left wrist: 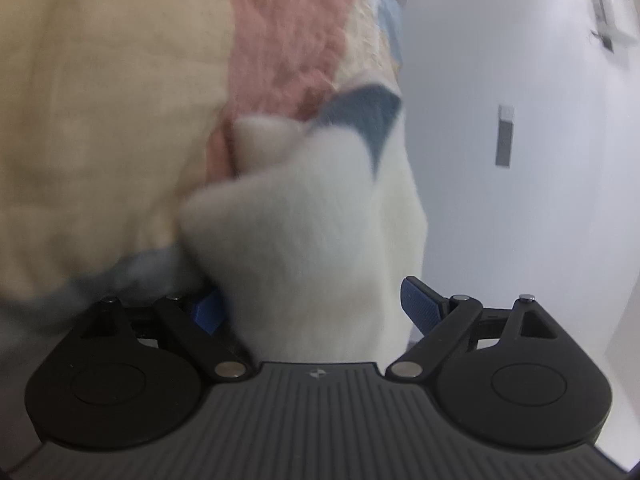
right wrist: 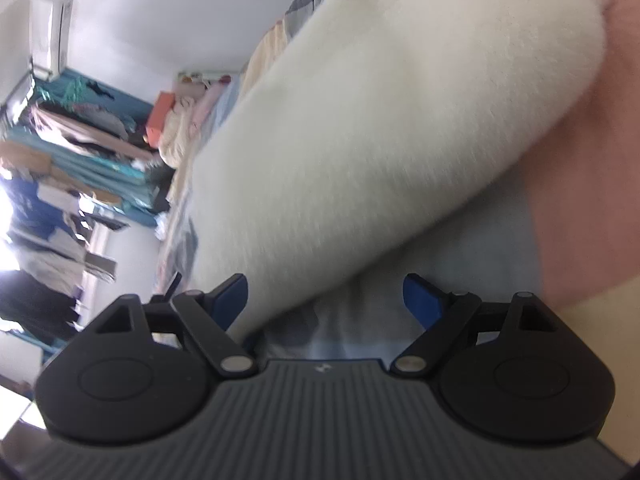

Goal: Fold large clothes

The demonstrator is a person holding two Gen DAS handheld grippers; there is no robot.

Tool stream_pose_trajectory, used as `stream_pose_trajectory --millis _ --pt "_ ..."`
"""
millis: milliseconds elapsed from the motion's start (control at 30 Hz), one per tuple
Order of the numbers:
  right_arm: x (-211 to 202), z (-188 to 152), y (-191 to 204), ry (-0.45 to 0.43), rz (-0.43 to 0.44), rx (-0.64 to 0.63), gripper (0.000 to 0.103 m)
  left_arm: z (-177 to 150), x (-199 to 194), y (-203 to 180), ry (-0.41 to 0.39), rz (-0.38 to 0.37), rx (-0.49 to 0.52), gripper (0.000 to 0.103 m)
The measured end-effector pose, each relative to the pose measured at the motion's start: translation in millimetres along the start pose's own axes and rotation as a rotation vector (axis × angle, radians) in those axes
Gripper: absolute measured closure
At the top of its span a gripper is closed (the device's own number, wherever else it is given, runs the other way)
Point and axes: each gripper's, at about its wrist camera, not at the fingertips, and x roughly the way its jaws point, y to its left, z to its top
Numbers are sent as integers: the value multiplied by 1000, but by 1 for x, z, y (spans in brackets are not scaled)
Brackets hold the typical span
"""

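Thick white fleece garment (left wrist: 304, 216) bunched between both wide-spread jaws, lying on a quilted bedspread (left wrist: 100, 92).

Looks soft, bulky and limp, likely light but prone to sag; best pinched at a hem or the blue-lined corner (left wrist: 370, 116). Left gripper (left wrist: 316, 308) spread apart, fabric between, far pad clear. Right gripper (right wrist: 326, 300) likewise spread, fleece against its left pad only. Bedspread pastel-striped, yielding; white wall (left wrist: 520, 160) right, cluttered clothes racks (right wrist: 80, 152) far left.
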Motion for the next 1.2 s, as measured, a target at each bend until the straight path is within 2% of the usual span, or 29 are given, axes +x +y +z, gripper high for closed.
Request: stream_pose_trajectory --millis 100,167,367,500,633,833,900,933,967,1067,1200 --pt "2 5 -8 -37 -2 82 0 6 3 -4 4 9 -4 15" --pt "2 9 -16 -57 15 145 0 7 6 -8 5 47 29 26" --pt "8 23 -41 -128 92 354 0 21 18 -12 8 85 40 37" --pt "5 32 -52 -219 115 459 0 22 19 -23 -7 107 127 45" --pt "-10 37 -53 -362 40 456 0 19 18 -35 -28 108 227 47" --pt "-4 40 -57 -360 19 422 0 23 23 -37 -35 74 269 47" --pt "-4 41 -57 -362 -2 393 7 22 24 -38 -39 72 286 47" --pt "-5 44 -54 -364 -37 377 29 21 22 -37 -42 67 294 47" --pt "-9 44 -54 -368 -42 358 38 20 21 -37 -44 66 304 48" --pt "-17 41 -52 -389 -39 306 52 15 13 -39 -50 66 325 48" --pt "-30 38 -35 -420 -45 182 57 10 2 -42 -71 55 361 49"
